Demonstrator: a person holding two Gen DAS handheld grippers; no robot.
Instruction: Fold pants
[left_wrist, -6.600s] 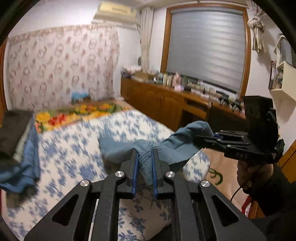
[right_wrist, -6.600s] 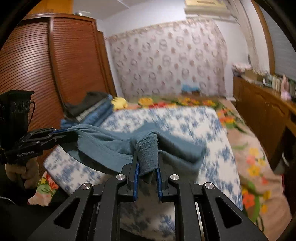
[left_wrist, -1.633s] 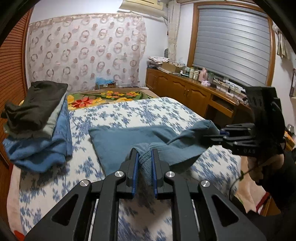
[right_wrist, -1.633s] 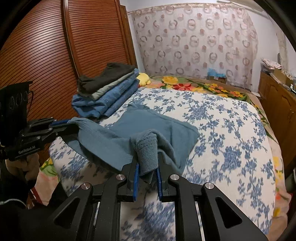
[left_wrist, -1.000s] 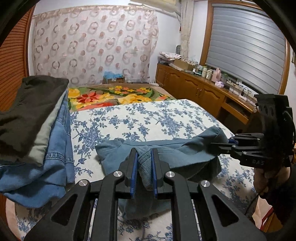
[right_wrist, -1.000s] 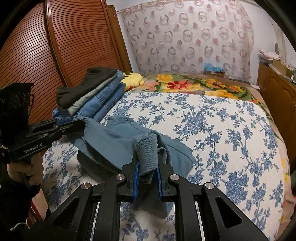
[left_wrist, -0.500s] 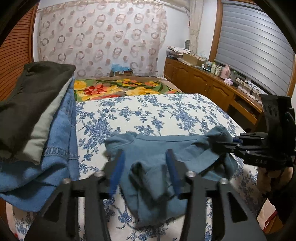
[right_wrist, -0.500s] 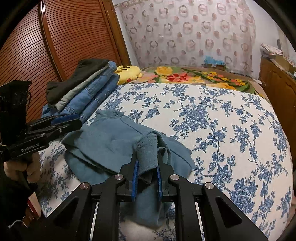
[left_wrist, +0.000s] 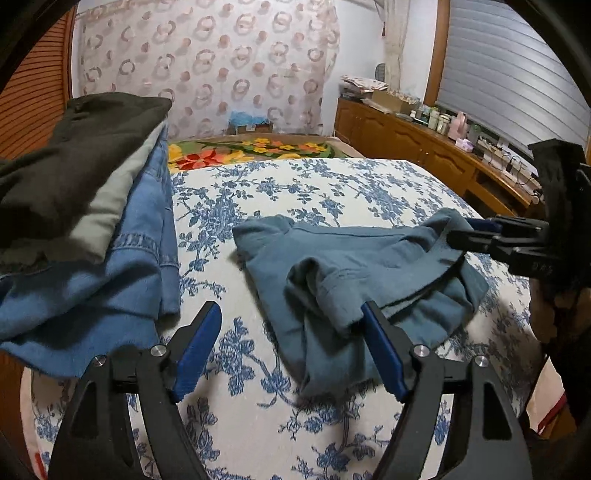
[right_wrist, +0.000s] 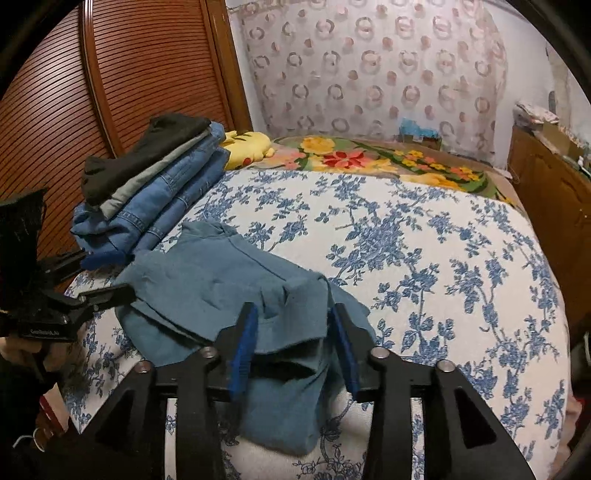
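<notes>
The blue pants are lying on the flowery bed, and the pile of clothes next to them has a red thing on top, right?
Not red. In the right wrist view the folded pile has a black garment on top. The blue pants do lie on the flowery bed.

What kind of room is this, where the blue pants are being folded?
Most likely a bedroom in a home. The blue pants lie on a bed with a blue-flowered cover, a stack of folded clothes rests beside them, and a slatted wooden wardrobe door stands behind.

Teal pants (left_wrist: 354, 266), blue-floral white bedspread (left_wrist: 317, 188)
</notes>
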